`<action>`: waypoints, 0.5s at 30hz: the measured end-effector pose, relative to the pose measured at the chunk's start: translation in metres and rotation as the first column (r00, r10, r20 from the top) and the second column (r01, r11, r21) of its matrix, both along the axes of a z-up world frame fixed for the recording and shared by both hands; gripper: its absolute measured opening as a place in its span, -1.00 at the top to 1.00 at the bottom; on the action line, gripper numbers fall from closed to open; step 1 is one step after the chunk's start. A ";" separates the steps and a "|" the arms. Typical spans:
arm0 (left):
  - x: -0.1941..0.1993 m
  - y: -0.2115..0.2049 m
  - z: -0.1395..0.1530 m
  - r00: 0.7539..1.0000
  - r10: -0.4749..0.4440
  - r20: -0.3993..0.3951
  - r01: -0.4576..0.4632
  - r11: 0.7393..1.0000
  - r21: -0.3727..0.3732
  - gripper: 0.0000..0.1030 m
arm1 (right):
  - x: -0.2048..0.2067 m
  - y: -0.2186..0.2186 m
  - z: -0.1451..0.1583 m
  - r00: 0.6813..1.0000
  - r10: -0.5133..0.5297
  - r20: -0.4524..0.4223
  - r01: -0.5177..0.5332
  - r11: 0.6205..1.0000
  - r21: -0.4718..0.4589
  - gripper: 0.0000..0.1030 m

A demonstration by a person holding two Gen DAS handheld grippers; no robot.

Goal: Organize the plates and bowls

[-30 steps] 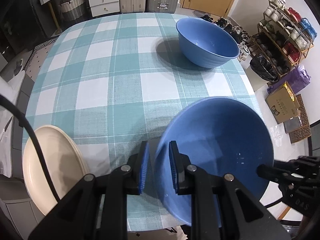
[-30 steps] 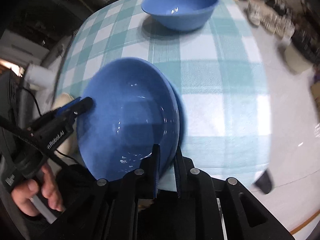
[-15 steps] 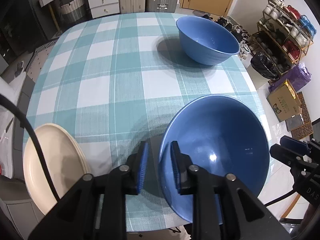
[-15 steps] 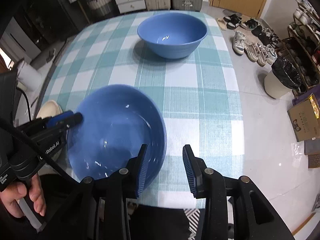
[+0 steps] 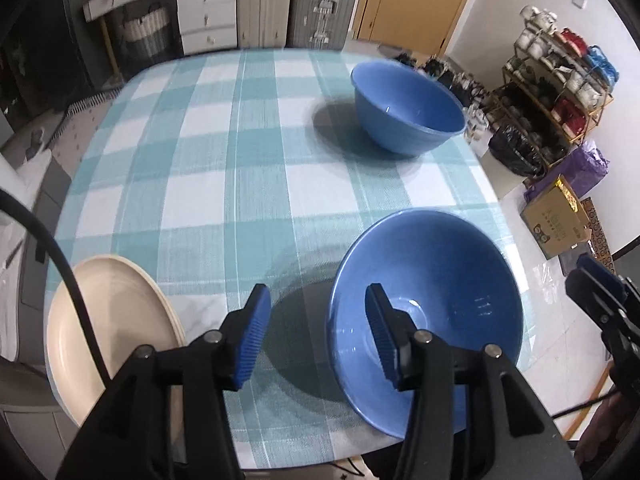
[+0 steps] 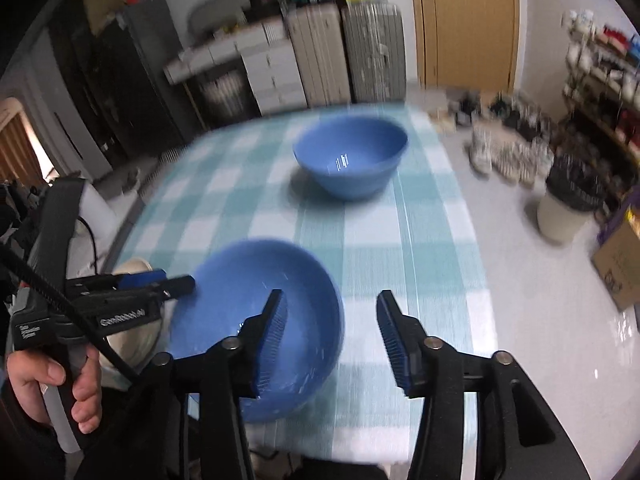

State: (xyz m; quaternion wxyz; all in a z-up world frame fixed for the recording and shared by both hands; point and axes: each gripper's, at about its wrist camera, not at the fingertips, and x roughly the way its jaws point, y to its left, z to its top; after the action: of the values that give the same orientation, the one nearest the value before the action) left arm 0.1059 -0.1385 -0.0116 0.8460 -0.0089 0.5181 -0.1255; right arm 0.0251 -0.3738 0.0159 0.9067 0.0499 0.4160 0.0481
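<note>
Release of near bowl [image 5: 440, 280] on table [image 5: 240, 160].
Left gripper [image 5: 316, 336] and right gripper [image 6: 328, 344] have just been opening, jaws spread and empty; they should clear the rim before lifting.

A table under a teal-and-white checked cloth [image 5: 224, 152] carries a near blue bowl [image 5: 440, 280], a far blue bowl [image 5: 404, 108] and cream plates [image 5: 108, 320] near left.

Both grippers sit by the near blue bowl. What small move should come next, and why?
Probably lift both grippers clear. The left gripper and right gripper have just been opening, each astride the near bowl rim without pressing it. It rests on the table, so the far bowl looks next.
</note>
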 end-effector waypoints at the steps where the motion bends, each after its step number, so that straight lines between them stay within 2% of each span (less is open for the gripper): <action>1: -0.004 0.000 0.005 0.999 -0.003 0.032 0.003 1.000 0.003 0.05 | -0.006 0.004 0.003 0.999 0.007 0.045 -0.006 1.000 -0.008 0.05; 5: -0.018 0.001 0.019 0.988 0.009 0.156 -0.013 1.000 0.027 0.03 | -0.037 0.025 0.017 0.972 0.052 0.230 -0.039 0.997 -0.062 0.00; 6: -0.023 0.004 0.023 0.981 0.017 0.194 -0.021 1.000 0.018 0.00 | -0.044 0.031 0.019 0.961 0.061 0.271 -0.043 0.996 -0.075 -0.09; 12: -0.042 0.016 0.039 0.928 0.048 0.368 -0.052 0.999 0.002 -0.09 | -0.073 0.050 0.023 0.905 0.025 0.425 -0.022 1.000 -0.012 -0.28; 14: -0.050 0.022 0.044 0.901 0.057 0.429 -0.054 0.998 -0.018 -0.33 | -0.081 0.054 0.022 0.871 0.005 0.491 -0.002 1.000 -0.006 -0.45; 15: -0.053 0.023 0.045 0.888 0.063 0.456 -0.061 0.998 -0.019 -0.65 | -0.086 0.055 0.021 0.852 -0.007 0.523 0.013 1.000 -0.008 -0.56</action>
State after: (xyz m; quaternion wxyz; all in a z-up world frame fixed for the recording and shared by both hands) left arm 0.0533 -0.1156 0.0337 0.9475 0.0024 0.3043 -0.0981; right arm -0.0608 -0.3185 0.0365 0.9862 0.0318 0.1538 0.0528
